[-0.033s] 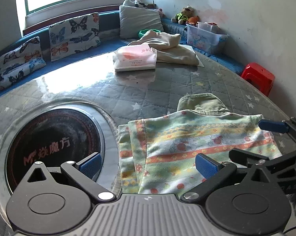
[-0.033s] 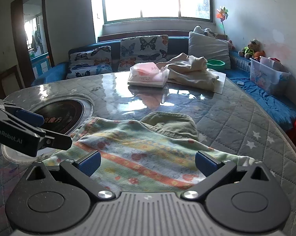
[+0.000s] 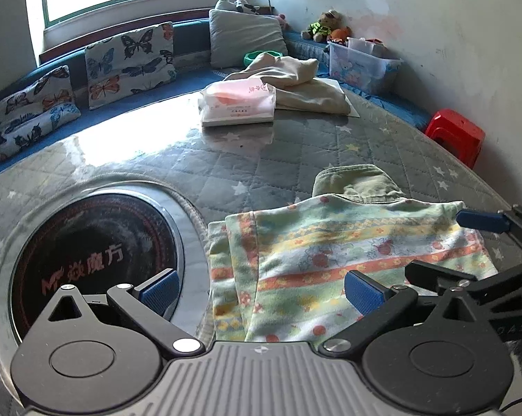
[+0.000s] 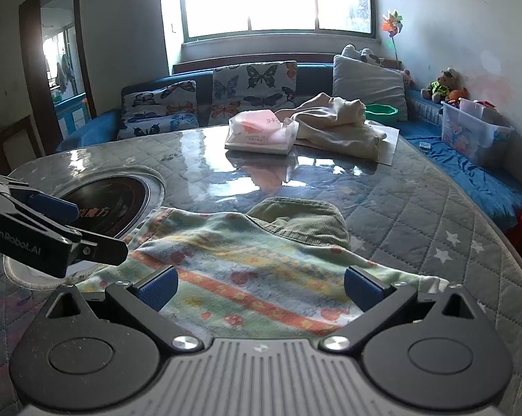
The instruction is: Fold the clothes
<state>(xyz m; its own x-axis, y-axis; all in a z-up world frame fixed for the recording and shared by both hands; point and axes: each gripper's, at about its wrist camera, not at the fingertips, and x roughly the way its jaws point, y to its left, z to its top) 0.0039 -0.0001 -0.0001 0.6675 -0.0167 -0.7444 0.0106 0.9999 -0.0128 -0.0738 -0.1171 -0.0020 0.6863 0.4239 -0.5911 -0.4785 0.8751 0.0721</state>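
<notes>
A small striped garment [image 3: 333, 263] in green, yellow and orange lies flat on the round quilted table [image 3: 261, 159], with an olive corduroy piece [image 3: 358, 183] showing at its far edge. My left gripper [image 3: 261, 289] is open, low over the garment's near left part. My right gripper [image 4: 259, 286] is open over the same garment [image 4: 247, 270], near its front edge. The right gripper also shows at the right of the left wrist view [image 3: 469, 253]. The left gripper shows at the left of the right wrist view [image 4: 70, 228]. Neither holds cloth.
A round black cooktop [image 3: 87, 263] is set into the table left of the garment. A tissue pack [image 3: 238, 104] and a heap of cream cloth [image 3: 306, 83] lie at the far side. A blue bench with cushions [image 4: 250, 86], a plastic box [image 3: 361, 62] and a red stool [image 3: 455, 135] surround the table.
</notes>
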